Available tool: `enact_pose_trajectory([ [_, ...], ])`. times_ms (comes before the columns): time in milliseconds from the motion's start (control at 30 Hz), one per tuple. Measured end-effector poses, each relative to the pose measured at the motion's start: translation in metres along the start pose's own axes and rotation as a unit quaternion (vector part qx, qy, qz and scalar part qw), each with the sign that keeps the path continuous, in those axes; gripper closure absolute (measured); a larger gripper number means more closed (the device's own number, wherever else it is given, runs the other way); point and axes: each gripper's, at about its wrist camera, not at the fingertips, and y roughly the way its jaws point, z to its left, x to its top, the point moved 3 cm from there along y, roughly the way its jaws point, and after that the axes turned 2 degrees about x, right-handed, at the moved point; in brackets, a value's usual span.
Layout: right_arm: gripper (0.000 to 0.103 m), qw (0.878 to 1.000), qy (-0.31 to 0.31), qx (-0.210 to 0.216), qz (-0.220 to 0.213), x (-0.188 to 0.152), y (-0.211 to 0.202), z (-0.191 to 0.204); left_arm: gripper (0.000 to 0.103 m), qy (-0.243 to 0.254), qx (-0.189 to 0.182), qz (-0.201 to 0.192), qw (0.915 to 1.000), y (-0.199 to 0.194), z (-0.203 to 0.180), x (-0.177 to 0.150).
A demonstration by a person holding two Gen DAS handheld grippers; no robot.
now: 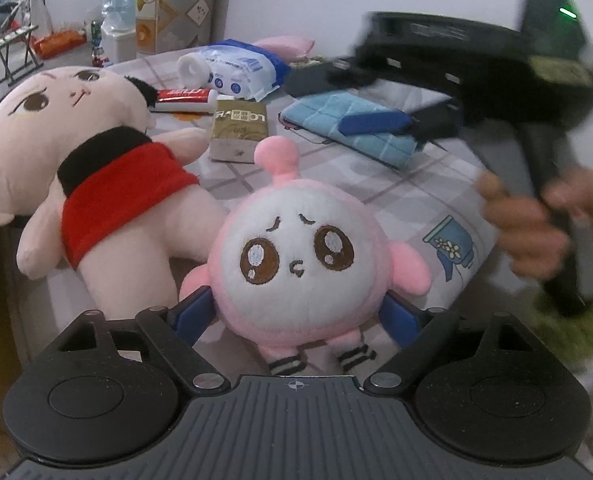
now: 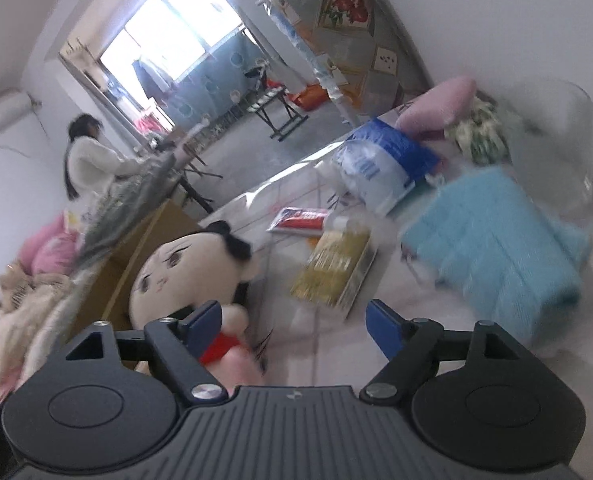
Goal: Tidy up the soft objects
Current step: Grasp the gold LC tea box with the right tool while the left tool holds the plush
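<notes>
My left gripper (image 1: 296, 312) is shut on a small round pink and white plush toy (image 1: 296, 256) with big brown eyes, its blue fingers (image 1: 194, 314) pressing both sides. A larger doll plush with a red top (image 1: 108, 184) lies to its left on the bed; it also shows in the right wrist view (image 2: 184, 272). My right gripper (image 2: 296, 324) is open and empty above the bed, its left finger (image 2: 204, 324) over the doll's red top. In the left wrist view it appears blurred at upper right (image 1: 376, 122), held by a hand. A folded light blue towel (image 2: 492, 248) lies to the right.
On the checked bedsheet (image 1: 376, 184) lie a gold box (image 1: 238, 130), a red and white tube (image 1: 184, 100), a blue and white tissue pack (image 1: 240, 70) and a pink pillow (image 2: 440, 104). A cardboard box (image 2: 144, 248) stands beside the bed. A person (image 2: 88, 160) stands farther back in the room.
</notes>
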Motion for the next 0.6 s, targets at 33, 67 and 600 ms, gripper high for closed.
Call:
enact_pose_trajectory([
  [33, 0.028, 1.0, -0.006, -0.008, 0.006, 0.007, 0.01, 0.0, 0.015, -0.003, -0.004, 0.0, 1.0, -0.001, 0.002, 0.0],
  [67, 0.026, 1.0, -0.01, -0.014, 0.011, 0.012, 0.019, -0.001, 0.016, -0.006, -0.008, -0.001, 0.9999, -0.001, 0.004, -0.001],
  [600, 0.051, 0.983, -0.113, -0.13, 0.063, 0.022, 0.105, 0.002, 0.016, -0.056, -0.069, 0.004, 0.996, -0.001, 0.028, -0.005],
])
